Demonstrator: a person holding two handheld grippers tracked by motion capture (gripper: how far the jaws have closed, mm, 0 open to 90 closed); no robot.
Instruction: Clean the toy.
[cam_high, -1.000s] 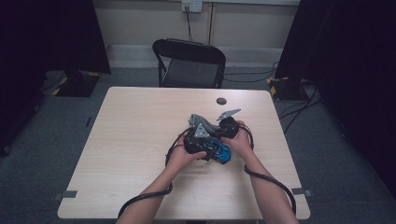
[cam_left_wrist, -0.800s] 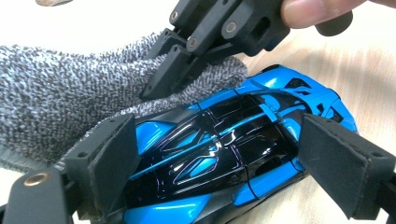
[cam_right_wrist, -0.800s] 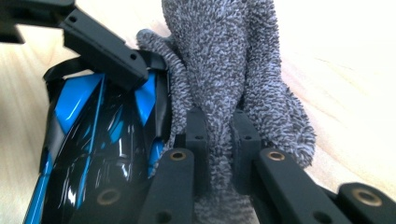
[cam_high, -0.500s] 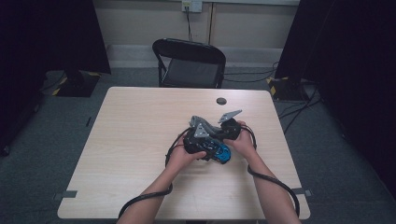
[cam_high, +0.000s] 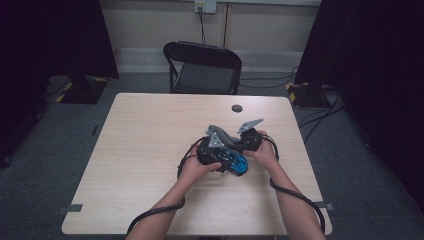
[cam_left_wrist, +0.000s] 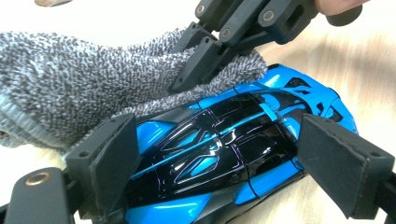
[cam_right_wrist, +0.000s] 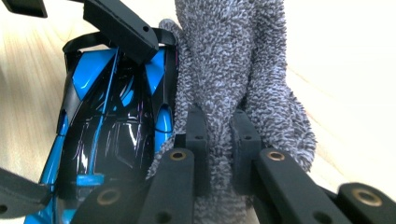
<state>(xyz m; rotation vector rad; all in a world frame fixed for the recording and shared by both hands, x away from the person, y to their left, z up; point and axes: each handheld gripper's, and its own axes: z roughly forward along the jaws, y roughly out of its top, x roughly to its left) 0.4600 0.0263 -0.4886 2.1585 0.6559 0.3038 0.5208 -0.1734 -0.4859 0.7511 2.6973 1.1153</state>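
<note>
Left of the blue toy car, my left gripper brackets its body, seemingly touching both sides, while my right gripper, just beside the car, pinches the grey cloth against its roof.

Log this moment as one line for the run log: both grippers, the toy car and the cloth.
left gripper: jaws astride blue toy car, contact unclear | right gripper: shut on grey cloth | cloth against car's side | car on table
</note>
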